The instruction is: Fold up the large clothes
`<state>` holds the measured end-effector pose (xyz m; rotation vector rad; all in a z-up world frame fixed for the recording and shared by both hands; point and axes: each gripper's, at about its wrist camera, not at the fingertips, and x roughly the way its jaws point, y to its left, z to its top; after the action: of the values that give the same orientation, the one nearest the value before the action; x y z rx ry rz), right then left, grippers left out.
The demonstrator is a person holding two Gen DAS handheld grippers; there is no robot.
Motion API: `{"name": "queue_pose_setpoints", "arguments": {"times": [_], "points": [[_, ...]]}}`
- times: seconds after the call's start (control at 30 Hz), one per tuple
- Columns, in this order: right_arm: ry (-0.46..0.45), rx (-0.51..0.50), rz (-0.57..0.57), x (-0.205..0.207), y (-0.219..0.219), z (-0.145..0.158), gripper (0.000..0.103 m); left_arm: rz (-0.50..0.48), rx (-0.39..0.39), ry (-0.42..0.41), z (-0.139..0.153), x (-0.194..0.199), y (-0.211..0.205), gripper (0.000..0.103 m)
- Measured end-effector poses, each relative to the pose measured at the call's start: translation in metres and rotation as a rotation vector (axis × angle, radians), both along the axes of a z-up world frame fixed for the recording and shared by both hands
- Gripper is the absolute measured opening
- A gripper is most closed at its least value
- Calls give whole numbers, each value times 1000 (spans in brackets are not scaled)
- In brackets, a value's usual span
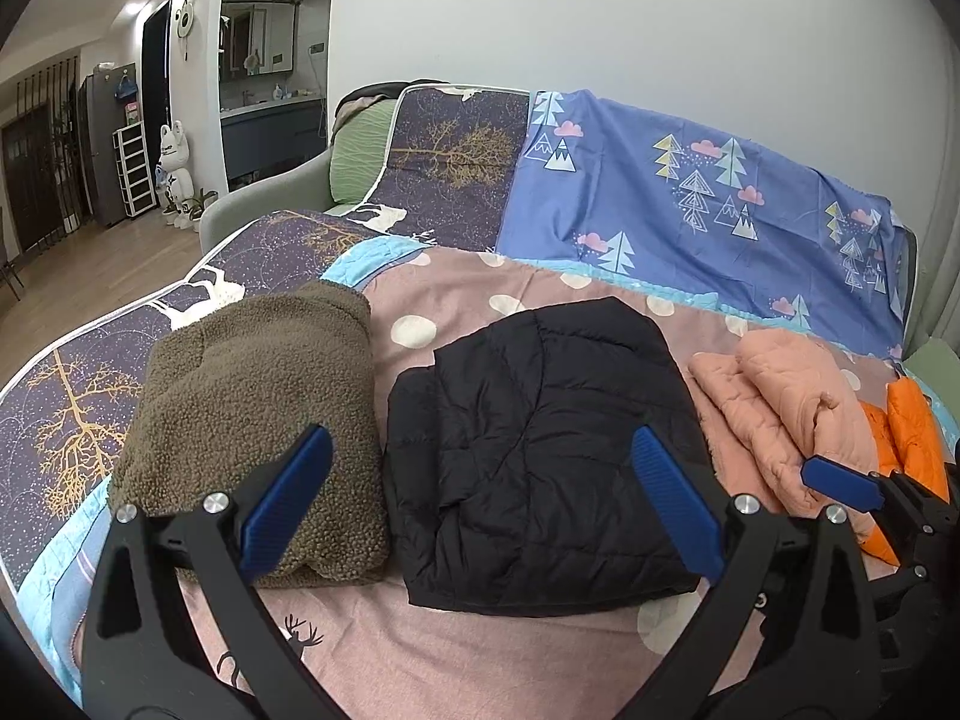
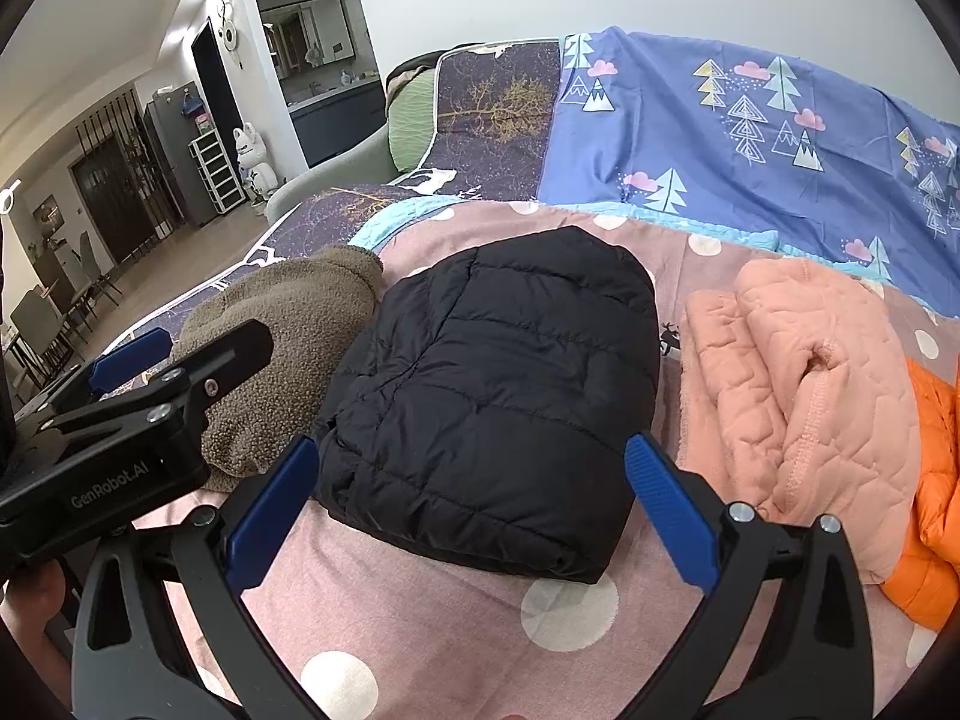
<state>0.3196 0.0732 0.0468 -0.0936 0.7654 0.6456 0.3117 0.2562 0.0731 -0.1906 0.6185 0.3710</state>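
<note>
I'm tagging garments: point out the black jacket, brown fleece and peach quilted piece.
black jacket (image 2: 492,384), right wrist view, middle of its folded top.
brown fleece (image 1: 252,420), left wrist view, its upper face.
peach quilted piece (image 2: 828,396), right wrist view, top fold.

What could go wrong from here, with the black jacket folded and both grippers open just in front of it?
1. The black puffer jacket is springy; its fold may puff open if nudged.
2. The pink quilted garment and orange jacket lie overlapping at the bed's right side, so gripping one could drag the other.
3. The left gripper and right gripper sit close together, and could collide when reaching.
</note>
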Motion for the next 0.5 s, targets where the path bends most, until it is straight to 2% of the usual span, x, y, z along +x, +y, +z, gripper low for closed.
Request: {"name": "queue_pose_setpoints", "arguments": {"times": [0.5], "points": [[-2, -1, -3, 0, -1, 0, 102, 6, 1, -1, -3, -2, 3, 101]]}}
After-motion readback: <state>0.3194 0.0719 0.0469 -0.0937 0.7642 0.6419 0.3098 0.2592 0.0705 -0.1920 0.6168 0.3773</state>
